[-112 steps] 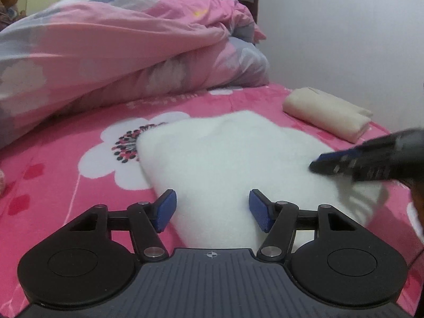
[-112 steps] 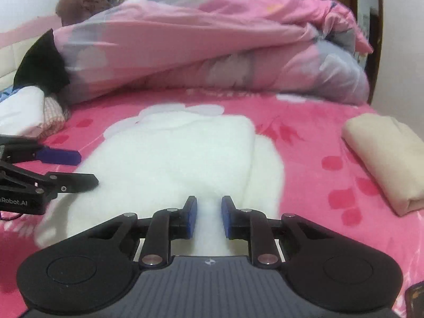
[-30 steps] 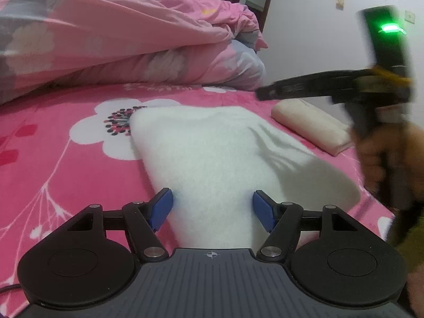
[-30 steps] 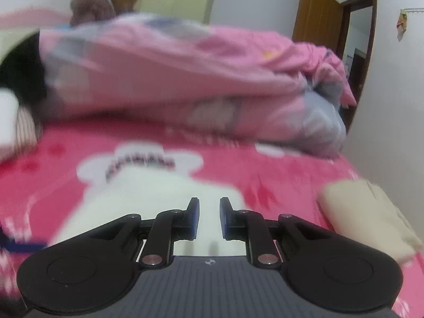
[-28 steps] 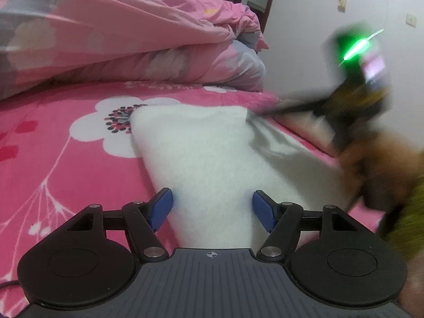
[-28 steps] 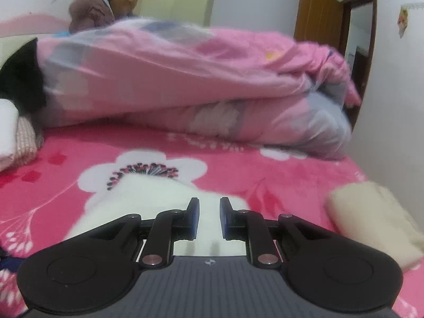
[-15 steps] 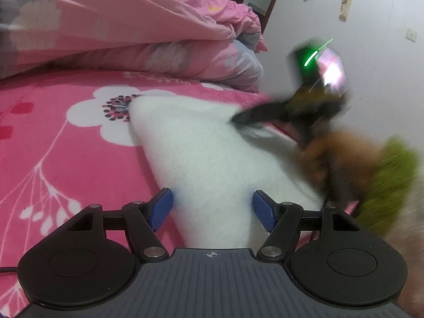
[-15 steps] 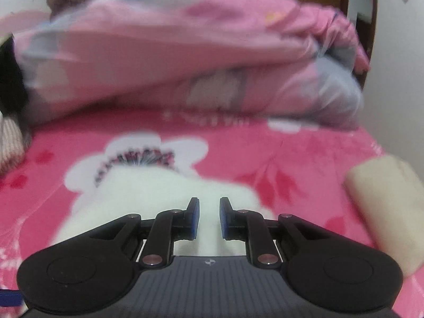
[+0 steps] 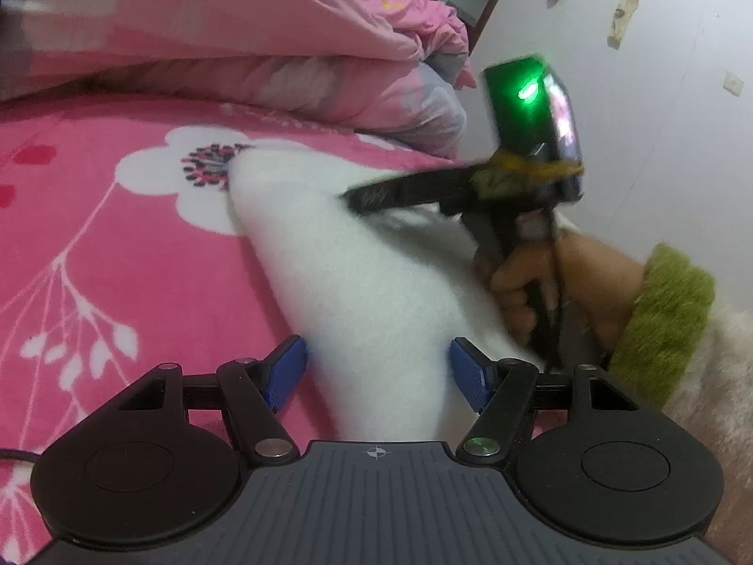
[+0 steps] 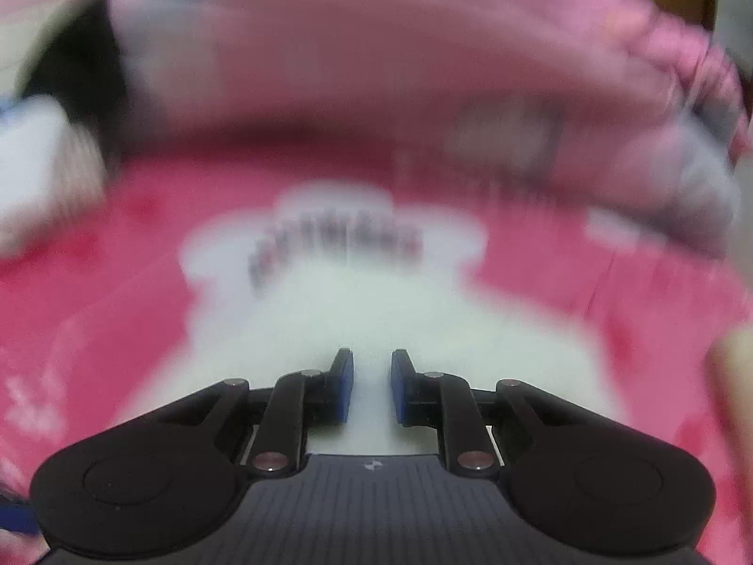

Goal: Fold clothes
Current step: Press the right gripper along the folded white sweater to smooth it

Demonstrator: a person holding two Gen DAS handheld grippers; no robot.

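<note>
A white fluffy garment (image 9: pixel 357 259) lies on the pink flowered bedsheet (image 9: pixel 94 235). My left gripper (image 9: pixel 376 372) is open and empty, its blue pads either side of the garment's near end. The right gripper (image 9: pixel 357 197) shows in the left wrist view, held by a hand in a green cuff, its tip low over the garment's far part. In the right wrist view the picture is blurred; the right gripper (image 10: pixel 372 386) has its pads a narrow gap apart with nothing between them, above the white garment (image 10: pixel 376 310).
A bunched pink duvet (image 9: pixel 226 47) lies along the far side of the bed. A white wall (image 9: pixel 659 94) stands to the right. Folded light clothes (image 10: pixel 33 165) sit at the left. A cream item (image 10: pixel 734 376) is at the right edge.
The right gripper has swung down and left from high over the bed to low over the garment's far part. The left gripper has stayed open at the near end.
</note>
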